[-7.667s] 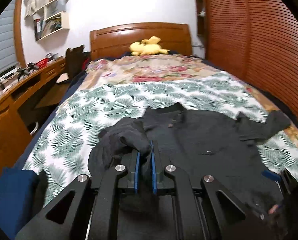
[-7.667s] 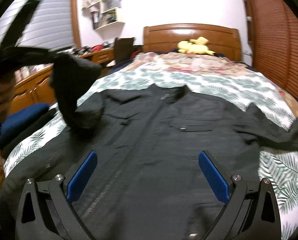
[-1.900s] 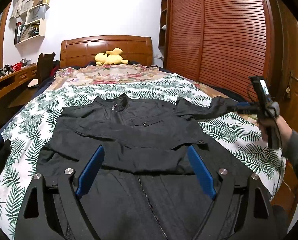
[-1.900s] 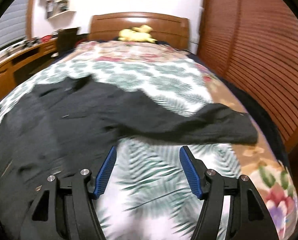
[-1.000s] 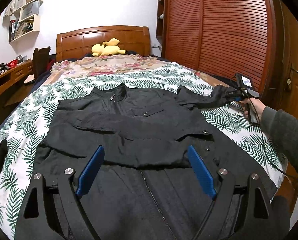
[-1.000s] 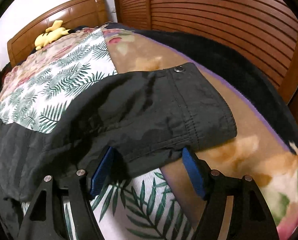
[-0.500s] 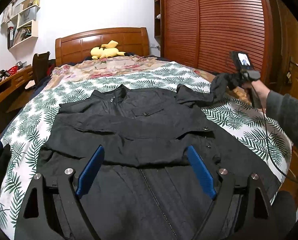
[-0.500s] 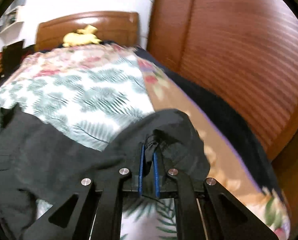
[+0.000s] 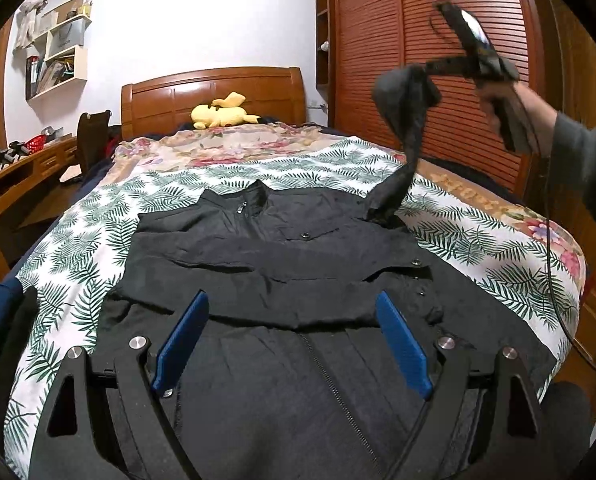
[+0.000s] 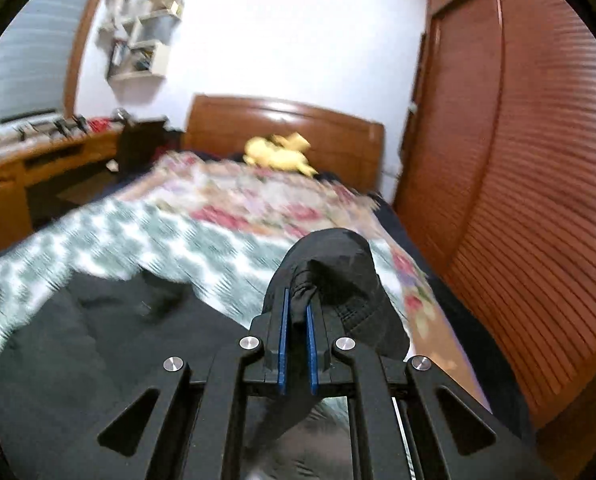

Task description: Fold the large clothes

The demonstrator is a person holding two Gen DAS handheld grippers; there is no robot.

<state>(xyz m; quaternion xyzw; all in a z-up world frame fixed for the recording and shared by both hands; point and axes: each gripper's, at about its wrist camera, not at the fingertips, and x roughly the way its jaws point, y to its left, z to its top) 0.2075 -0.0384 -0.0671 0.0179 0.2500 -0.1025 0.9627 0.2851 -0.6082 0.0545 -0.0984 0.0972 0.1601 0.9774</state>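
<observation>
A bedroom is showing in the left wrist view: a bed (image 9: 98, 216) with a leaf-print cover is filling the middle, with its wooden headboard (image 9: 214, 92) at the far end against a white wall and a slatted wooden wardrobe (image 9: 437, 80) running along the bed's right side. A yellow plush toy (image 9: 222, 115) is lying just in front of the headboard. A black jacket (image 9: 282, 264) is lying flat on the bed cover, collar toward the headboard, zip facing up, one sleeve folded across its chest. The left hand-held gripper (image 9: 292, 344) is hovering over the jacket's lower part with its blue pads standing wide apart and nothing between them. To the right of the bed, a person's hand (image 9: 509, 108) is holding the right hand-held gripper (image 9: 429, 70) high above the bed, and the jacket's other sleeve (image 9: 405, 128) is hanging from it down to the jacket's shoulder.

In the right wrist view, which is blurring over the bed (image 10: 146, 232), the right hand-held gripper (image 10: 296, 312) is pinching the bunched sleeve (image 10: 337, 264) cuff tightly between its pads, the jaws nearly together. The jacket (image 10: 78, 340) body is lying dark on the bed, lower left of the gripper. The plush toy (image 10: 278, 154) is sitting before the headboard (image 10: 282, 120).
</observation>
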